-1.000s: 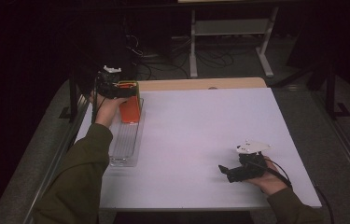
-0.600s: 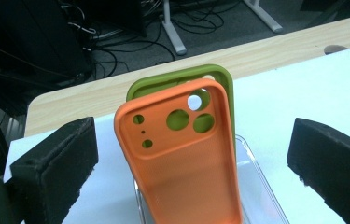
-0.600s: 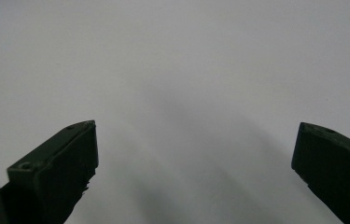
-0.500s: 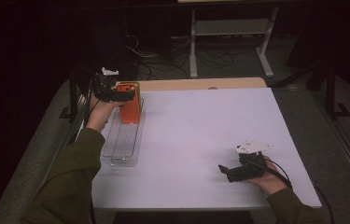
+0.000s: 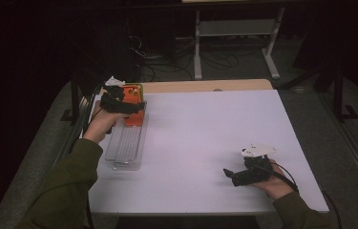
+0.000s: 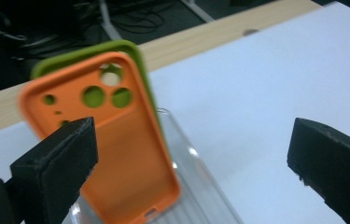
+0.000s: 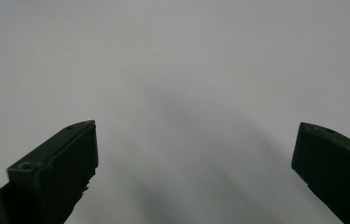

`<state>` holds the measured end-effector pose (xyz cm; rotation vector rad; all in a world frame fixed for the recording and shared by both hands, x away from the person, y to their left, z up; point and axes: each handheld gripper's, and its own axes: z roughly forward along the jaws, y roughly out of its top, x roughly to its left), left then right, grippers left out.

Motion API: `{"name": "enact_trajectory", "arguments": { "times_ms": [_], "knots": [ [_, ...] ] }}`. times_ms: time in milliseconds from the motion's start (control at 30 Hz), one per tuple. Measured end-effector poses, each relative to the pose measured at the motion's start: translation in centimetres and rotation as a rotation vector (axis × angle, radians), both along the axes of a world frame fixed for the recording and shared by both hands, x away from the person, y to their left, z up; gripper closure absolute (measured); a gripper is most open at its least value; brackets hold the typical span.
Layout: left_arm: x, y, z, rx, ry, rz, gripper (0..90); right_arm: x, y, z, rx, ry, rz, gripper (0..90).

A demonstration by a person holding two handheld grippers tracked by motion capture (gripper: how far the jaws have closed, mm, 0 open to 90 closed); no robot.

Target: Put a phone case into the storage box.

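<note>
- Your left hand-held gripper (image 6: 191, 154) hovers over the far end of the clear rack (image 5: 128, 143), jaws wide apart and gripping nothing.
- The orange phone case (image 6: 112, 144) stands tilted in that rack, just beside your left jaw; whether they touch is unclear.
- A green phone case (image 6: 88, 52) stands directly behind the orange one.
- Your right hand-held gripper (image 5: 228, 174) rests well away from the rack on the white surface (image 5: 205, 129), jaws wide, empty.

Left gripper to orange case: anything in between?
Nothing visible. The left gripper is open, and the orange case stands tilted in the clear rack just ahead of its jaws. The green case stands behind the orange one, not in the way.
</note>
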<state>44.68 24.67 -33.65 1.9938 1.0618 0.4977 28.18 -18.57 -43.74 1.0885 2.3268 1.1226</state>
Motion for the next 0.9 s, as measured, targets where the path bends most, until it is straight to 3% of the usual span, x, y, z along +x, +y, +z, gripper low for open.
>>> {"name": "enact_trajectory", "arguments": {
  "times_ms": [133,300,600,900],
  "knots": [
    [-0.9,-0.5,-0.1,-0.024,0.001,-0.051,1.5,0.0,-0.1,0.0,-0.005,-0.003,0.004,0.0],
    [-2.3,-0.9,-0.2,-0.017,0.0,-0.126,1.5,0.0,-0.1,0.1,-0.005,-0.005,0.006,0.0],
    [-4.7,-1.3,-0.8,-0.029,-0.001,-0.207,1.5,0.0,-0.1,0.4,-0.004,-0.02,0.034,0.0],
    [-6.8,-1.2,-1.4,-0.029,-0.002,-0.241,1.5,-0.1,-0.1,0.7,0.005,-0.029,0.048,0.0]
  ]
}}
